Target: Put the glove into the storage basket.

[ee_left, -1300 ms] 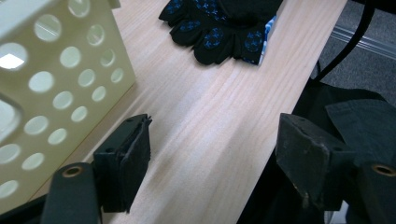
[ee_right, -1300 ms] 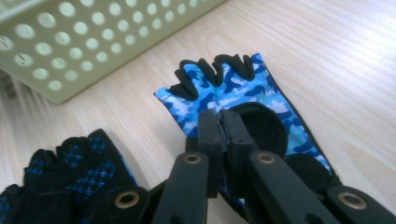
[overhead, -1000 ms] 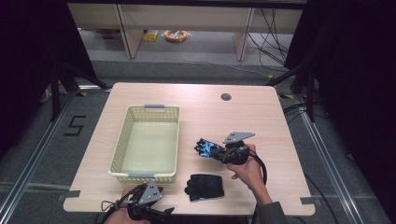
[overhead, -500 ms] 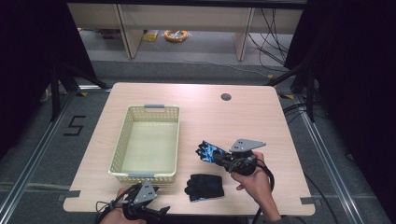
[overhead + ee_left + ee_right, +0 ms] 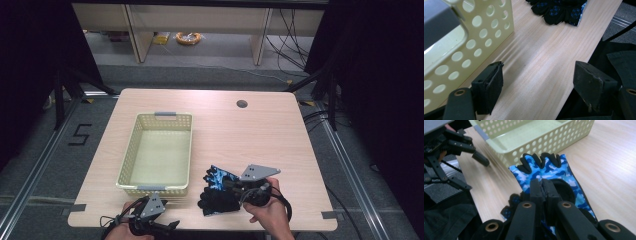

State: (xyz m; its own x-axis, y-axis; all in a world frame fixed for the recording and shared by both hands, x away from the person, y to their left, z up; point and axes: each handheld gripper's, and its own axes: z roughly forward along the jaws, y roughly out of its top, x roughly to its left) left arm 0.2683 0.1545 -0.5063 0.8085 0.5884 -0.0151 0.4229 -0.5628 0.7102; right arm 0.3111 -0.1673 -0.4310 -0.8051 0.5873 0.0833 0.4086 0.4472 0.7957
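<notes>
A blue camouflage glove (image 5: 544,171) with black fingertips has my right gripper (image 5: 542,185) shut on its palm. In the high view this blue glove (image 5: 219,176) sits over a second, dark glove (image 5: 216,201) near the table's front edge, with the right gripper (image 5: 234,188) just right of them. The dark glove (image 5: 510,206) peeks out below the blue one. My left gripper (image 5: 539,72) stands wide open and holds nothing, over the table's front edge beside the basket's near corner; it is at the bottom left in the high view (image 5: 169,226). Both gloves (image 5: 559,10) lie ahead of it.
A pale yellow perforated basket (image 5: 129,165) with nothing in it stands on the left half of the wooden table (image 5: 240,130); its wall (image 5: 474,32) is close to my left jaw. A round cable hole (image 5: 242,104) is at the back right.
My right gripper has carried the blue glove toward the front edge and down onto the dark glove. The left gripper has shifted only slightly.
</notes>
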